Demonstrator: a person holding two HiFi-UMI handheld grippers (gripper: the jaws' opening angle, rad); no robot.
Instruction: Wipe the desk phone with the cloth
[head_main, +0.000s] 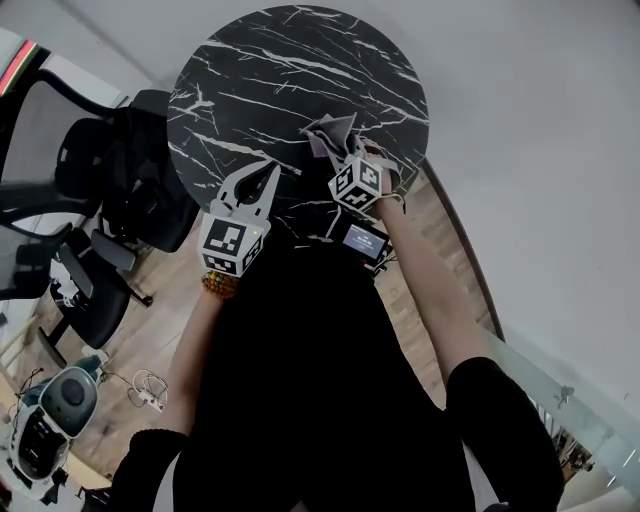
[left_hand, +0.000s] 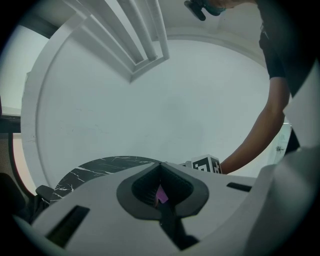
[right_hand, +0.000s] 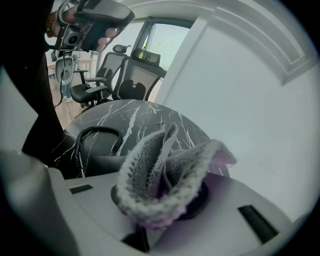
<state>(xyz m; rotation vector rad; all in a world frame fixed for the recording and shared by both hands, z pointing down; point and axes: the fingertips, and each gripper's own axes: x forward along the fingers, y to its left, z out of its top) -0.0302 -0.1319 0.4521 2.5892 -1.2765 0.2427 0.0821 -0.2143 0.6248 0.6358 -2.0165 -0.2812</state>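
One round black marble desk (head_main: 290, 70) with white veins fills the top of the head view, and two grippers are held over its near edge. The right gripper (head_main: 345, 155) has its jaws closed on the one cloth (head_main: 332, 135), a grey knitted piece with a lilac underside. In the right gripper view the cloth (right_hand: 165, 170) is bunched into upright folds that stick out beyond the jaw tips and hide them. The left gripper (head_main: 268, 178) holds nothing: its jaws meet at the tips, apart from the cloth and to its left. In the left gripper view a thin pink sliver (left_hand: 161, 194) shows in the slit behind the joined tips; what it is cannot be made out. Each gripper carries one marker cube, two in all: the left one (head_main: 232, 245) and the right one (head_main: 358, 182). The single desk phone (right_hand: 97, 150), black, sits on the desk (right_hand: 145, 115) below and to the left of the cloth in the right gripper view, with one coiled cord (right_hand: 97, 132) looping over its top. In the head view the phone cannot be picked out against the dark desk and clothing. Beyond the desk stand two black mesh-backed office chairs (right_hand: 140, 80). The left gripper view shows one bare forearm (left_hand: 255, 135) reaching down to the right gripper's cube (left_hand: 207, 164).
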